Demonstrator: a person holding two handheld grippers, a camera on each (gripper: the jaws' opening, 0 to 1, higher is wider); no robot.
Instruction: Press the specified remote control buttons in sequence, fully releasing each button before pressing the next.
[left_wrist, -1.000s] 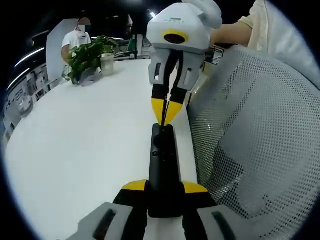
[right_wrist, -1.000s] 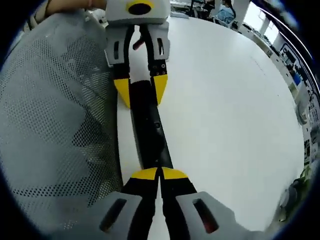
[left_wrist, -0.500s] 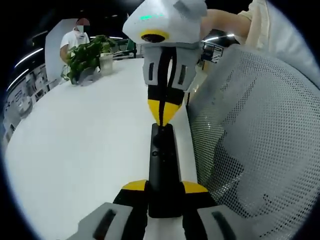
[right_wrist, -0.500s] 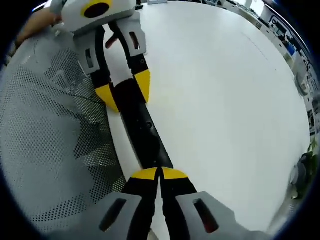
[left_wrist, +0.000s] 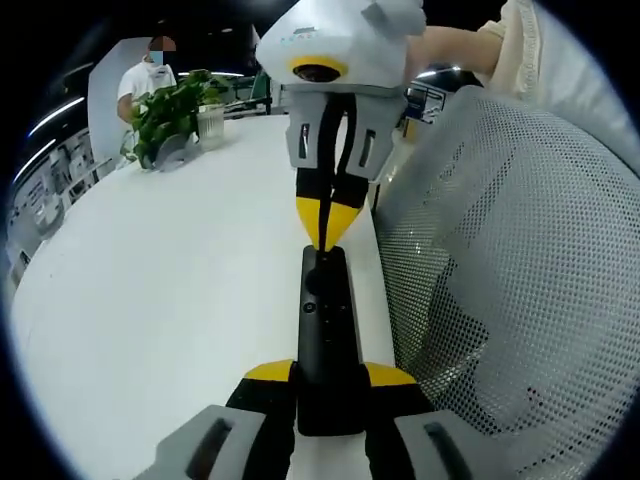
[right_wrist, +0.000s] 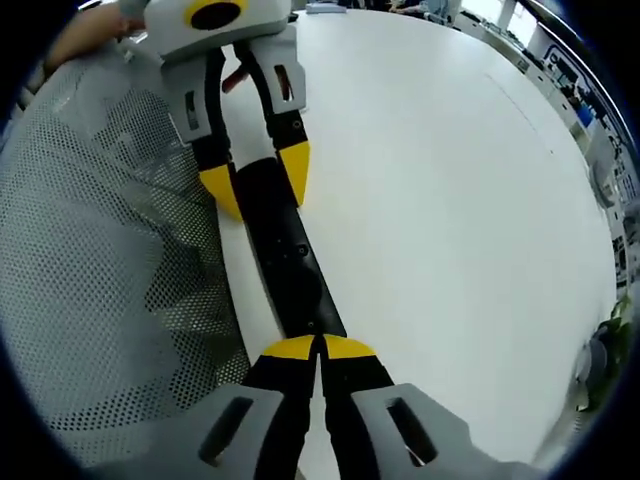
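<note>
Remote control: we judge it light, rigid, slick plastic. Left gripper clamps its near end; right gripper, jaws closed together, at its far end.

Left gripper view is riding low over the counter, looking along the remote control toward a potted plant at the far edge. Right gripper view is looking back the opposite way, close above the same remote control. Both are sharing the remote, the white counter and a mesh chair back.
</note>
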